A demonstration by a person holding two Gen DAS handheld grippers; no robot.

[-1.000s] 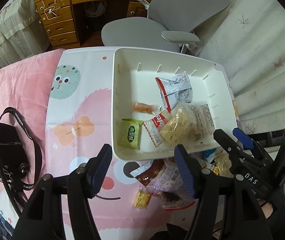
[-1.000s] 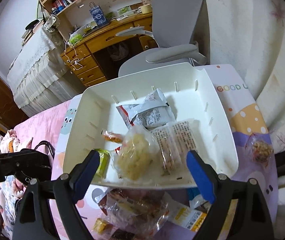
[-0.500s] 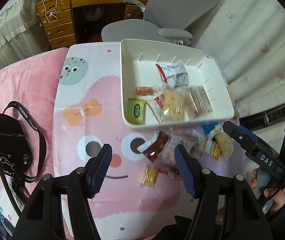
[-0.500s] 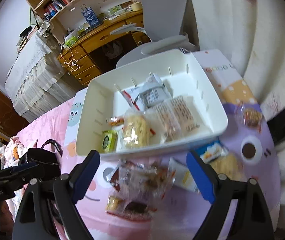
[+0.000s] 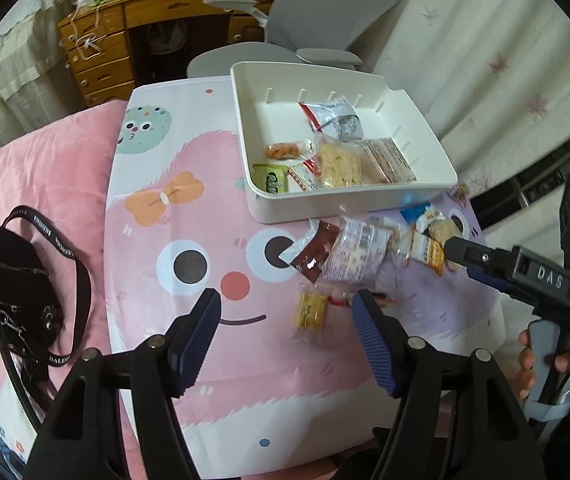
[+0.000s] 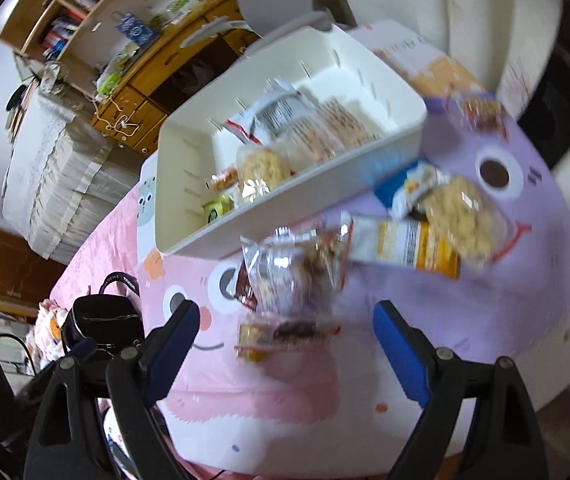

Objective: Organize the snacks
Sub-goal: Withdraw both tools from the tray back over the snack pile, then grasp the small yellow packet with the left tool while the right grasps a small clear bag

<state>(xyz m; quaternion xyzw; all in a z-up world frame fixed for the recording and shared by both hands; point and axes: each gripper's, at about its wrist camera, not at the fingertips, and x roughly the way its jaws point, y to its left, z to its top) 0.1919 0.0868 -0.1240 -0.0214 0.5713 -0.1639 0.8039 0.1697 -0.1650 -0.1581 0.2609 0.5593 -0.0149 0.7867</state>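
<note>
A white tray on the cartoon mat holds several snacks, among them a green packet and a puffed rice cake. In front of the tray lies a loose pile: a dark red packet, a clear bag, an orange-white packet and a small yellow packet. My left gripper hovers over the mat near the yellow packet, its jaws opening a little with nothing between them. My right gripper stands wide open and empty above the pile.
A black strap bag lies on the pink bedding at the left. A grey chair and a wooden desk stand behind the tray. A curtain hangs at the right. A hand holds the right gripper's handle.
Both grippers have drawn back from over the tray toward the near side of the mat, so the loose pile now lies ahead of them. The right view has rolled. Neither holds anything.
</note>
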